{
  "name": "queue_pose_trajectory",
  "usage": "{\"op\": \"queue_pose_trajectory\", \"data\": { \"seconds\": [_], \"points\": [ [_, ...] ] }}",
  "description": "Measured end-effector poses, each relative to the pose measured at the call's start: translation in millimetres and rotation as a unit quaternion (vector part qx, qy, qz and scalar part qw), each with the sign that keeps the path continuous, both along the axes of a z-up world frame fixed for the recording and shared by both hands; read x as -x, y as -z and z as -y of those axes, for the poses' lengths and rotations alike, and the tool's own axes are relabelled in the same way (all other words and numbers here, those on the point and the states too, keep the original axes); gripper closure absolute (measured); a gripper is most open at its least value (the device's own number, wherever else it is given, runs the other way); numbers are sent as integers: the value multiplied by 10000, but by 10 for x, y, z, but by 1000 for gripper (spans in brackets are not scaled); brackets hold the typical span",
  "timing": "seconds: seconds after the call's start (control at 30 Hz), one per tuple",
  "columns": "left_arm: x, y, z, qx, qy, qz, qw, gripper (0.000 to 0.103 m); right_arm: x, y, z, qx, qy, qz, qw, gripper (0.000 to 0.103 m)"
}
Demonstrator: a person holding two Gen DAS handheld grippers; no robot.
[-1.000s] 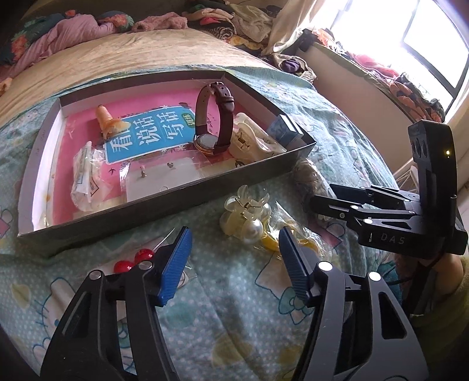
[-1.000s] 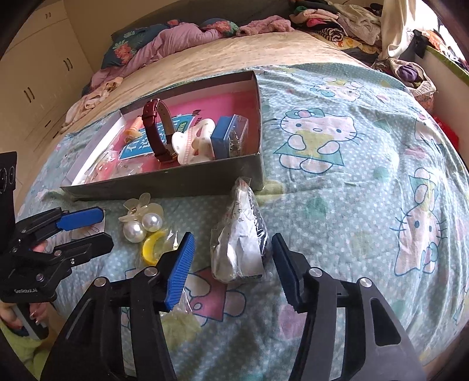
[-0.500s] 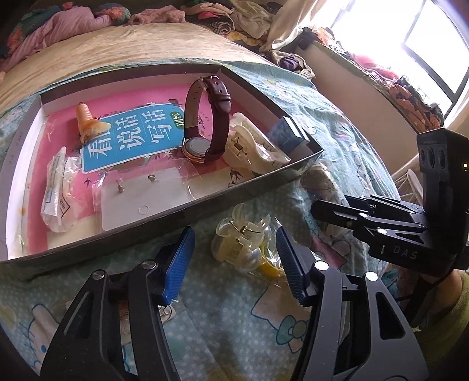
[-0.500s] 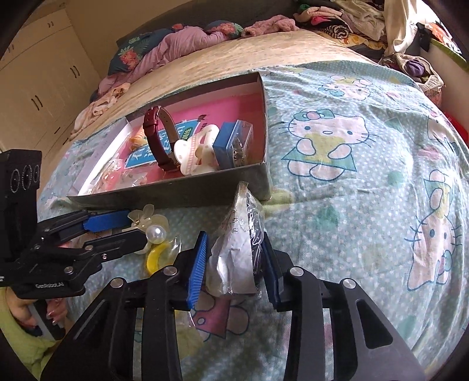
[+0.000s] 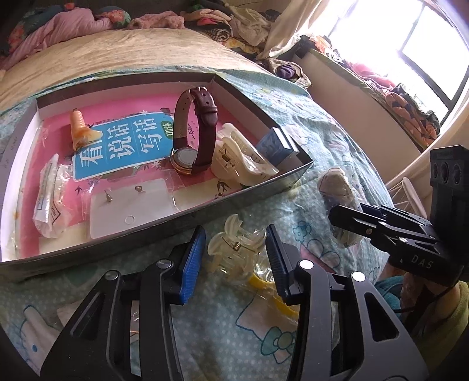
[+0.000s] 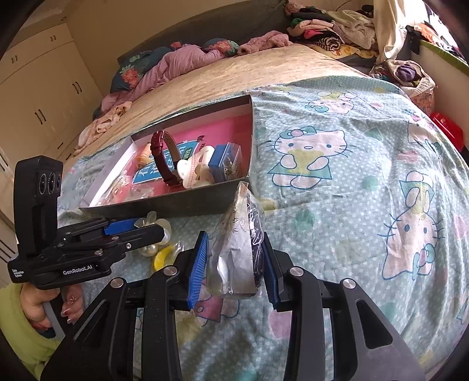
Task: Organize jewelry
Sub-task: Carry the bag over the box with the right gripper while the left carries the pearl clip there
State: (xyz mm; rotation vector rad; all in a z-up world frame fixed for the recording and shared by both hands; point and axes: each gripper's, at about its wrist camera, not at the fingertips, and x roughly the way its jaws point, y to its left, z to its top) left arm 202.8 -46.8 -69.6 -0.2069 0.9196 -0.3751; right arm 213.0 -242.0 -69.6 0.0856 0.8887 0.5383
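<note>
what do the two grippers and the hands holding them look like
Both are matte black frames with silver screw heads and ribbed blue finger pads. The left gripper reads "GenRobot.AI" in white in the right wrist view; the right gripper shows "DAS". Each carries an upright black block with round lenses. The left hand wears a yellow-green sleeve.

bed (image 6: 366, 152): cartoon-cat sheet; window (image 5: 431, 38): bright daylight; wardrobe (image 6: 38, 96): cream doors; clothes pile (image 6: 328, 17): far side

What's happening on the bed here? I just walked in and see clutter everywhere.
A person is sorting jewelry into a shallow box on the bed. The left gripper straddles a clear hair claw clip, jaws not visibly closed on it. The right gripper is clamped on a plastic bag. A watch already sits in the box.
</note>
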Motion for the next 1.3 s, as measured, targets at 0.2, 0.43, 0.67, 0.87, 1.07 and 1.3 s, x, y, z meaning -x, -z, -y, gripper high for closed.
{"op": "queue_pose_trajectory", "data": {
  "seconds": [0.2,0.43,0.67,0.87,1.07,1.3],
  "points": [
    [121,-180,-91,9,-53,167,9998,78,96,-63,-69,16,-124,104,9999,70],
    [303,-379,-333,4,-284,453,9986,78,197,-193,-215,-15,-273,264,9993,70],
    [403,-516,-736,-50,-745,645,9951,78,271,-383,-431,-70,-506,509,9974,70],
    [421,-558,-997,-53,-1029,685,9923,78,286,-496,-653,-103,-706,607,9956,70],
    [436,-584,-1163,-56,-1197,750,9900,78,286,-588,-895,-113,-907,699,9934,70],
    [363,-601,-1242,-92,-1246,782,9891,78,247,-719,-1131,-121,-1076,843,9905,70]
  ]
}}
